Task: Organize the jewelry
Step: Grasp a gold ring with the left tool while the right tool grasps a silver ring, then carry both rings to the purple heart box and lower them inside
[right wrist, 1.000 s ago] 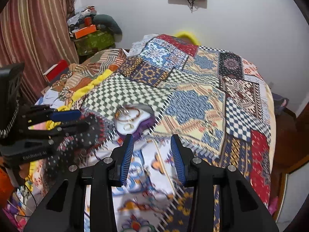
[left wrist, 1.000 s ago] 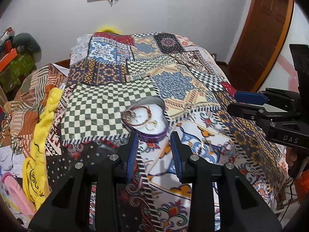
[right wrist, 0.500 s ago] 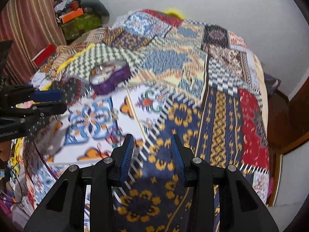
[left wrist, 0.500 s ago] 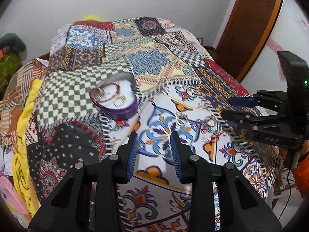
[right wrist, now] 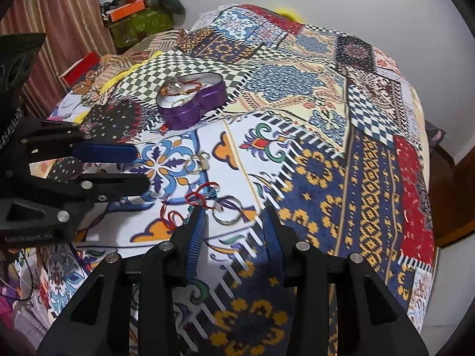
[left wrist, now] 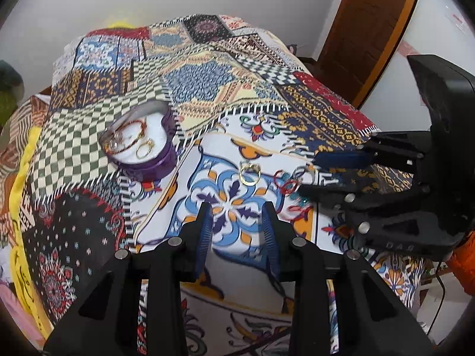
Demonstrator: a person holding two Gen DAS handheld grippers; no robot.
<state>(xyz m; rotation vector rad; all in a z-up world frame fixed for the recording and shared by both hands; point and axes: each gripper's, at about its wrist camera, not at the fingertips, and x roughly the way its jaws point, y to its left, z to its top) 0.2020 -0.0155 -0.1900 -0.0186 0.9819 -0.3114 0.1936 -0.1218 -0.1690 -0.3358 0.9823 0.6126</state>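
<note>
Bare bedspread [left wrist: 225, 207] lies open ahead; the purple box [left wrist: 148, 160] and loose rings [right wrist: 225, 213] crowd it.

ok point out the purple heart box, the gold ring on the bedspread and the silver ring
purple heart box [left wrist: 157, 166], left wrist view, on its purple side wall
gold ring [left wrist: 250, 175], left wrist view, on its band
silver ring [right wrist: 228, 214], right wrist view, on its band

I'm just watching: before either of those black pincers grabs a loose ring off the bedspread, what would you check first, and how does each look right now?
1. Left gripper fingers apart, nothing between them: ok.
2. Right gripper fingers apart, nothing between them: ok.
3. Purple heart box open, room inside: ok.
4. Gold ring in clear sight on the bedspread: ok.
5. Silver ring free of the red cord: cannot tell.
</note>
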